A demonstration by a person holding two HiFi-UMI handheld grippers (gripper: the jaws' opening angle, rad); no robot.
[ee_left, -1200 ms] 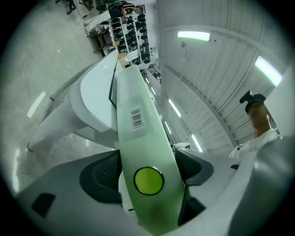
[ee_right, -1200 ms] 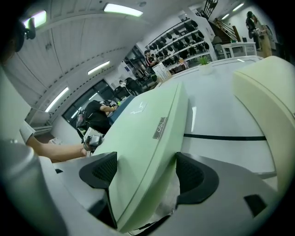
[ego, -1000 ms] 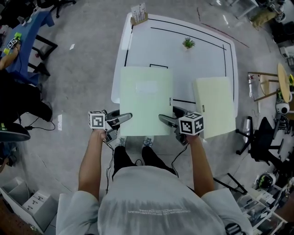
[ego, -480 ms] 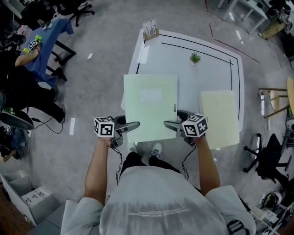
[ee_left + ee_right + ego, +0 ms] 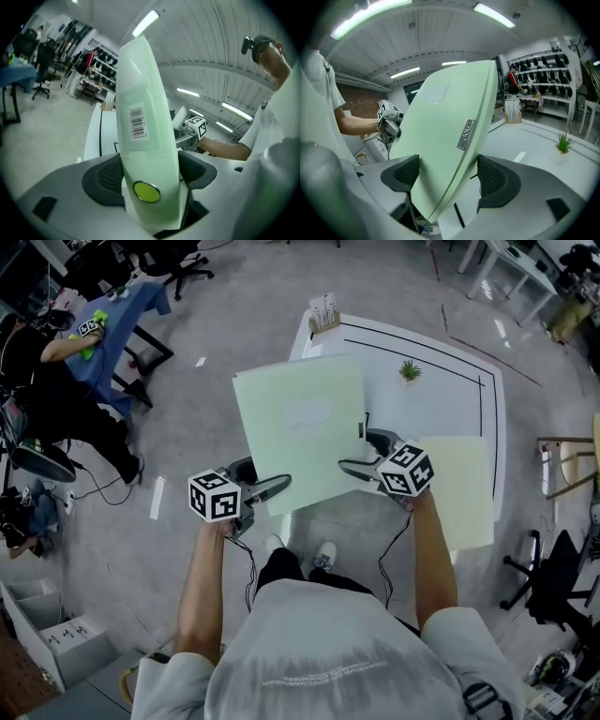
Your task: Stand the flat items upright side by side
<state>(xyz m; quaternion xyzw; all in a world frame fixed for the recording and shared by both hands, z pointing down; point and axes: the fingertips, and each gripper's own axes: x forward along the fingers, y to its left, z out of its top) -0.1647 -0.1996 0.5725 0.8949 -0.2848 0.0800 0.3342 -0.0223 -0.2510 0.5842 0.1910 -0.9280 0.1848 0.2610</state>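
You hold a pale green flat plastic folder (image 5: 300, 432) raised clear of the white table (image 5: 422, 409), tilted over its left edge. Your left gripper (image 5: 277, 486) pinches the folder's lower left edge and your right gripper (image 5: 354, 468) its right edge. It bears a barcode sticker (image 5: 136, 122), a round yellow-green snap button (image 5: 146, 192) and a small silver tag (image 5: 465, 133). A second pale green folder (image 5: 464, 493) lies flat along the table's right edge. A small wooden holder (image 5: 324, 322) at the far-left corner holds white cards (image 5: 323, 304).

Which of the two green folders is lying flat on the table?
The right-hand folder, flat on the table; the other folder is gripped by the left gripper and right gripper.
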